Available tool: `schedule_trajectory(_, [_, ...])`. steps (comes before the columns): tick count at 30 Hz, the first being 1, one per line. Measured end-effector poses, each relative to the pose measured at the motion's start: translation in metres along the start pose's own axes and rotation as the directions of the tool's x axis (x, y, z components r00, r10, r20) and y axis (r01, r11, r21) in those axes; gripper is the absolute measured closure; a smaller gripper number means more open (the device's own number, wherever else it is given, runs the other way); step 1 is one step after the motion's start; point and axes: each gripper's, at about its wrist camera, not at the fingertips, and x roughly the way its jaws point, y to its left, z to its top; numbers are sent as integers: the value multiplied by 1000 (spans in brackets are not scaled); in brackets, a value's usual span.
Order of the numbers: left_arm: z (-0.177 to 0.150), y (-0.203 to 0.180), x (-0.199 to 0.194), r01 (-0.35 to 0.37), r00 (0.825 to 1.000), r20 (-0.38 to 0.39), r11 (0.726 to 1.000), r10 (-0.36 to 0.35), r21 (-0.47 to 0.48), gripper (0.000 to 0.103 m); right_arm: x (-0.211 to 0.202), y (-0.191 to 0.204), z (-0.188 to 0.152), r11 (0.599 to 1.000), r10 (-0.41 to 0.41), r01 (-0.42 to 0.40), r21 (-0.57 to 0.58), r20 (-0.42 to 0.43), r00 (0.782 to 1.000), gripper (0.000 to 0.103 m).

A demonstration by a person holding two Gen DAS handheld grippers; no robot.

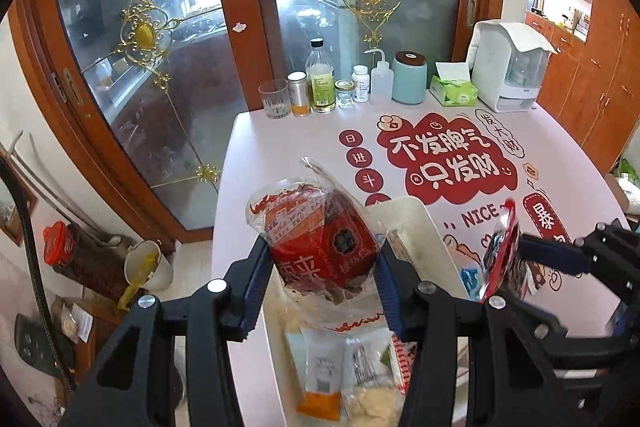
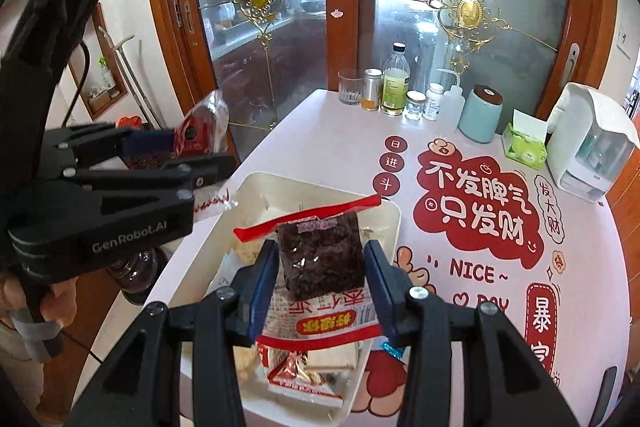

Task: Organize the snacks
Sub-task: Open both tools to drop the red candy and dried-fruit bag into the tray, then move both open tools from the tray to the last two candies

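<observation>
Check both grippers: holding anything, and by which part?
Left gripper pinches a red snack bag across its middle. Right gripper pinches a dark snack packet across its middle, above the tray.

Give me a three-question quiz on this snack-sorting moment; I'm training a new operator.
1. True or false: the left gripper holds a red walnut snack bag.
2. What is the right gripper clamped on? A) a glass B) a dark cake packet C) the tissue box
3. What lies below both held packets?

Key:
1. True; its jaws press the bag's sides.
2. B, the dark cake packet.
3. The white tray with other snacks inside, on the pink table.
</observation>
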Motion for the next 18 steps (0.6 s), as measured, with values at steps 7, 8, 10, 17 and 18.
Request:
schedule_trajectory(7, [8, 5, 40, 1, 998, -58, 1000, -2, -17, 23, 31, 1, 6, 1000, -13, 13, 0, -63, 998, 56])
schedule_trajectory(8, [8, 6, 45, 18, 998, -66, 999, -20, -29, 16, 34, 1, 5, 1000, -13, 13, 1, -73, 997, 54])
schedule_trajectory(10, [7, 6, 51, 32, 997, -75, 999, -36, -44, 13, 39, -1, 2, 1000, -9, 9, 4, -86, 996, 48])
schedule_trajectory(17, [0, 1, 68, 37, 992, -119, 998, -41, -43, 13, 46, -8, -7, 1000, 15, -12, 26, -110, 994, 44])
schedule_trajectory(18, [-1, 1, 68, 34, 992, -120, 999, -38, -40, 13, 47, -9, -9, 1000, 13, -11, 23, -115, 993, 44])
